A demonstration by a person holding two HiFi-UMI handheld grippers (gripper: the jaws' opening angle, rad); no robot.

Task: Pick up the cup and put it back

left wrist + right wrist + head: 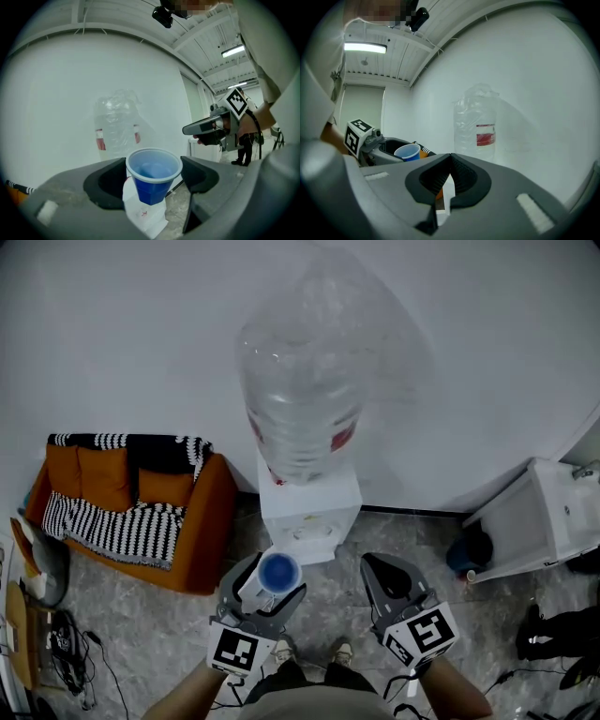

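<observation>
- Spanning the far side of the head view: plain white wall (112, 334), meeting a grey stone-pattern floor (169, 634).
- Orange sofa (202, 526) at left against the wall, with a black-and-white striped blanket (122, 529) draped over its seat and back.
- White water dispenser (309, 507) at centre against the wall, just right of the sofa. A large clear bottle (300, 381) stands inverted on it, with a red label low on the bottle.
- White cabinet (534, 517) at far right, well apart from the dispenser. A dark object lies on the floor at its left foot; too small to identify.
- Left gripper (270, 582) is held up in front of the dispenser, on the near side. Its fingers stand wide and are clamped on the cup, one on each side at the rim.
- Right gripper (377, 568) is level with the left one, to its right and apart from it. Its fingers are pressed together with nothing between them.
- Blue cup (278, 571): upright, mouth up, off the floor in the left gripper's hold, just near of the dispenser's front. The left gripper view shows it centred between the dark pads, with the dispenser below and behind it.
</observation>
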